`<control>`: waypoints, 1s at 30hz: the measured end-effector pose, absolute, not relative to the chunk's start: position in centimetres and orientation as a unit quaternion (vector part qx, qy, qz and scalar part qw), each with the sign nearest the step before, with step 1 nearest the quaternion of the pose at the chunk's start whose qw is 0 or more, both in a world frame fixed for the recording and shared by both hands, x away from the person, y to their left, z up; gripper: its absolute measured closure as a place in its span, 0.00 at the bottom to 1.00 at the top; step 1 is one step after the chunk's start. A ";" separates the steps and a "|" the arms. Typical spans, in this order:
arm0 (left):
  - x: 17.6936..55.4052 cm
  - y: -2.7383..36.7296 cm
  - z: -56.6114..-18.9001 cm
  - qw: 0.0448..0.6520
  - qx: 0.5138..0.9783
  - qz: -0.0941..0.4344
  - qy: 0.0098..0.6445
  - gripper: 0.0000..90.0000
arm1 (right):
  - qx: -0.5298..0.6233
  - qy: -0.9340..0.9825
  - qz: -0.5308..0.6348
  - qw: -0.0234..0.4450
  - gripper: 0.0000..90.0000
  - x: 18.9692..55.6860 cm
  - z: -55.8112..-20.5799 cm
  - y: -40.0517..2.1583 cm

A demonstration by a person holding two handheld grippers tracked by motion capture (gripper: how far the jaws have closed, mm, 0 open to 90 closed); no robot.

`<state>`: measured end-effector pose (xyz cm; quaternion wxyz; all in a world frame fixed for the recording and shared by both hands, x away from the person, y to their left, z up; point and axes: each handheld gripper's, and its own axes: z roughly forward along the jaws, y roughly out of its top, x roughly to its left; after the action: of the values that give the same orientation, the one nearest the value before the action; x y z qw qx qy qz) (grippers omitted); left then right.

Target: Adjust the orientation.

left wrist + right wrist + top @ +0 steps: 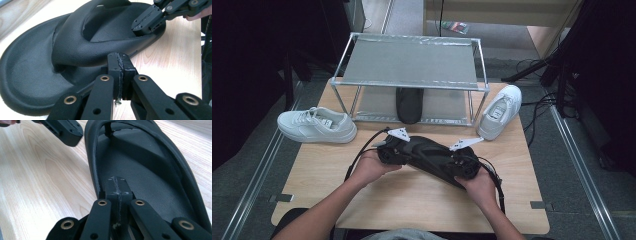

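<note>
Both forearms come in from the near edge of the wooden table, and each hand holds a gripper at one end of a black sandal. This sandal lies in the middle of the table, in front of a metal shoe rack, and its long axis runs almost from left to right, a little slanted. The left gripper has its jaws closed, pad against pad, at the rim of the sole beside the wide strap; I cannot tell if a thin piece of the rim is pinched between them. The right gripper is closed too, with its tip resting at the inner edge of the footbed at the other end. So the sandal lies straight ahead of both tips, and both hands look equally near to it. I think any lifting must start with a better hold on the rim or the strap. Under the rack a second black sandal already lies on the lower shelf. One white sneaker stands to the left of the rack and another white sneaker to the right. Around the table I see grey floor, dark equipment and cables
</note>
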<state>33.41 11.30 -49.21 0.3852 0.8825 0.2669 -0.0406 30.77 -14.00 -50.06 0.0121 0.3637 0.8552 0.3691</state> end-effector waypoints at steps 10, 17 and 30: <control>33.6 10.8 -49.3 0.385 0.882 -0.040 0.267 1.00 | 0.355 0.858 0.372 0.005 1.00 29.8 -50.2 -13.2; 33.7 10.9 -49.3 0.383 0.883 -0.035 0.270 1.00 | 0.338 0.863 0.376 0.000 1.00 29.3 -50.2 -12.0; 34.3 10.7 -49.5 0.390 0.879 -0.039 0.273 0.99 | 0.340 0.857 0.387 -0.002 1.00 29.2 -50.4 -11.2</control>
<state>34.28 10.66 -49.52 0.3897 0.8788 0.2725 -0.0394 29.20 -11.22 -50.45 -0.0022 0.3399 0.8572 0.3868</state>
